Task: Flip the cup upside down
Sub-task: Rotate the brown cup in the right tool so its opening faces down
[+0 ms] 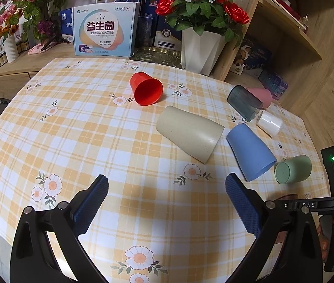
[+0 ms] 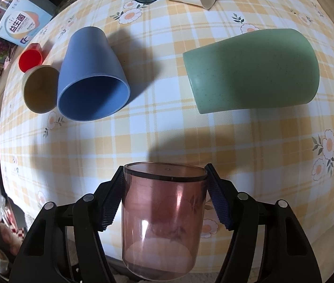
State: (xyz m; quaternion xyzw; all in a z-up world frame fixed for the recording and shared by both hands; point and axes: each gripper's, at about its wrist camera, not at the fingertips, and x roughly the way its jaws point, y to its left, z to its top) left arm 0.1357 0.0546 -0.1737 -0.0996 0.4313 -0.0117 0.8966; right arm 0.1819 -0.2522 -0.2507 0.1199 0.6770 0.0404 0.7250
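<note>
Pinching a clear pinkish cup [image 2: 163, 219] between its two pads, the right tool [image 2: 164, 189] is seen above the near edge of the checked worktop [image 2: 167, 136]; the cup's closed base faces away from the camera. Ahead of it, a green cup [image 2: 252, 70], a blue cup [image 2: 91, 75] and a beige cup [image 2: 40, 89] are laid on their sides. The left tool [image 1: 167, 188] is spread wide with nothing between its pads, and a red cup [image 1: 146, 91] is seen lying beyond it.
</note>
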